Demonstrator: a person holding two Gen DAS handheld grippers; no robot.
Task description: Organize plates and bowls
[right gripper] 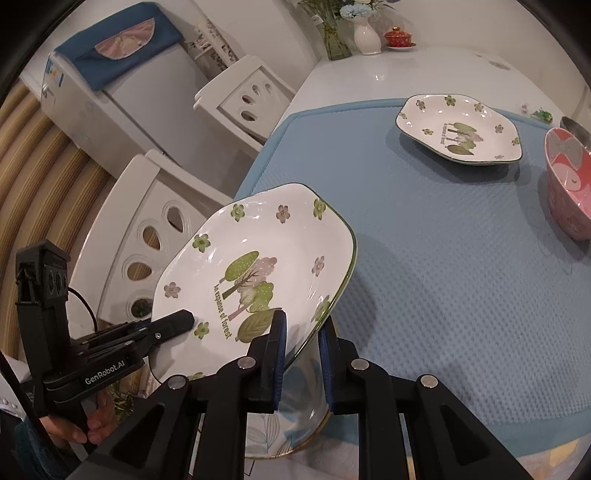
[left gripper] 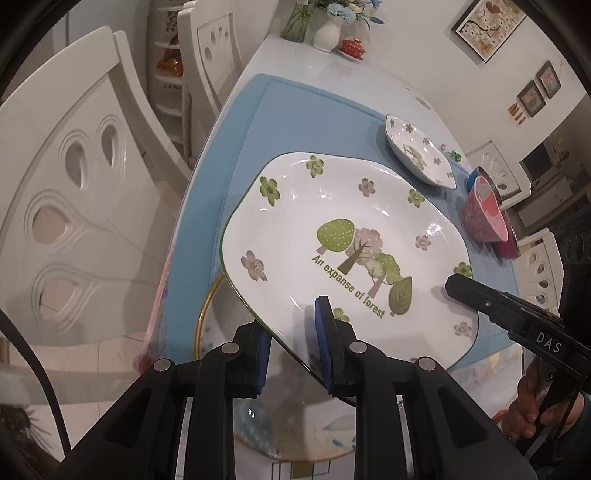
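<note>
A large white plate point(left gripper: 332, 229) point(right gripper: 258, 258), printed with trees and flowers, hangs tilted over the near edge of the blue mat point(left gripper: 295, 118) point(right gripper: 443, 258). My left gripper point(left gripper: 291, 317) is shut on its near rim, one blue pad on each face. On the opposite rim my right gripper point(right gripper: 303, 323) is also shut, its black finger showing in the left wrist view point(left gripper: 458, 286). A gold-rimmed plate point(left gripper: 221, 332) point(right gripper: 295, 424) lies underneath. A smaller matching plate point(left gripper: 417, 151) point(right gripper: 458, 129) and a pink bowl point(left gripper: 484, 214) point(right gripper: 569, 184) sit farther back.
A metal bowl point(left gripper: 487, 181) point(right gripper: 574, 125) stands behind the pink one. At the table's far end are a white vase point(left gripper: 327, 35) point(right gripper: 367, 35) and a red lidded cup point(left gripper: 352, 46) point(right gripper: 397, 37). White chairs point(left gripper: 74, 184) point(right gripper: 147, 240) line the table's left side.
</note>
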